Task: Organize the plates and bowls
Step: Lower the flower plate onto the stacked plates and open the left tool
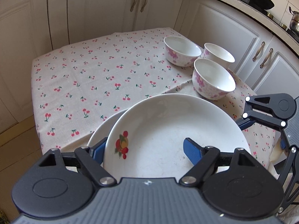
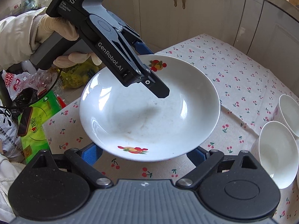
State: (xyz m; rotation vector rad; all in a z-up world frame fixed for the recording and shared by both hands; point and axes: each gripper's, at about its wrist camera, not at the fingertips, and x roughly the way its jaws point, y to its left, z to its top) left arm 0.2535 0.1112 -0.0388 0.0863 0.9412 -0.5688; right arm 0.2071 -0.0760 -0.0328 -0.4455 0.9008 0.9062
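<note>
1. The left gripper [image 1: 144, 147] was clenched across the rim of a white ceramic deep plate with a red-and-orange fruit print [image 1: 168, 123]. One blue-padded finger lay on the inside of the dish and the other sat outside, under the rim.
2. Seen from the right wrist, that plate [image 2: 149, 115] was tilted, and its left edge reached past the edge of the worktop [image 2: 233, 71], which was covered in a cherry-print cloth.
3. A second plain white plate [image 1: 97, 132] showed just beneath and to the left of the held one (only a crescent of its rim was visible).
4. The right gripper [image 2: 144, 155] stood released, jaws wide. Its blue fingers were low at the plate's near edge, with their tips hidden under the rim.
5. A hand in a pale glove [image 2: 56, 29] held the left gripper's [image 2: 153, 71] handle.
6. Three white bowls with pink flower patterns stood close together near the worktop's right side: the nearest bowl [image 1: 214, 79], the far left bowl [image 1: 182, 51] and the far right bowl [image 1: 218, 55].
7. Cream cabinet doors [image 1: 112, 9] stood behind the worktop.
</note>
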